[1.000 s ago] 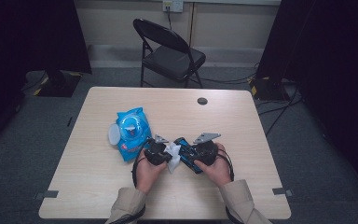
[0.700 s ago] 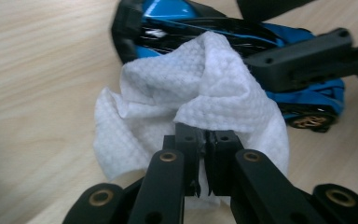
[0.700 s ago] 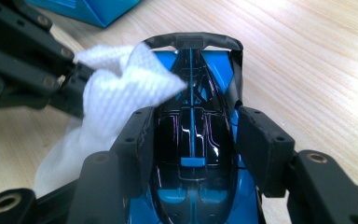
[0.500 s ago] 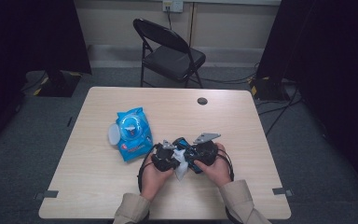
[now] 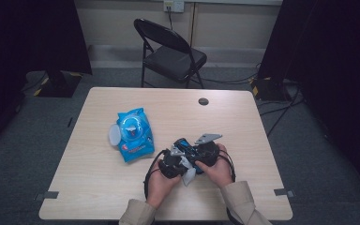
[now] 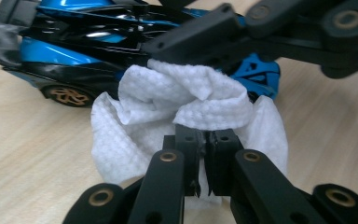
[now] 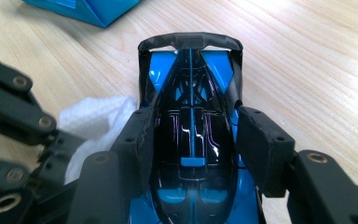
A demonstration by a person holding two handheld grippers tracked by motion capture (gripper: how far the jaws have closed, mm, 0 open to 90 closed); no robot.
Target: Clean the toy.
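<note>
A blue and black toy car (image 7: 191, 93) sits on the table, gripped by its sides between the jaws of my right gripper (image 7: 192, 140). My left gripper (image 6: 205, 140) is shut on a crumpled white wipe (image 6: 168, 102), which it presses against the side of the toy car (image 6: 70, 46). In the right gripper view the wipe (image 7: 93, 119) shows just left of the car. From above, the left gripper (image 5: 182, 165) and the right gripper (image 5: 194, 151) meet near the table's front, with the car (image 5: 183, 143) between them and the wipe (image 5: 188, 174) below.
A blue pack of wipes (image 5: 133, 133) with its white lid flipped open lies left of the hands. A small dark round cap (image 5: 203, 101) sits in the table (image 5: 243, 122) near its far edge. A black folding chair (image 5: 168, 47) stands behind the table.
My left gripper has slid to the right with the wipe, along the car's side. The right gripper and the car have stayed in place.
</note>
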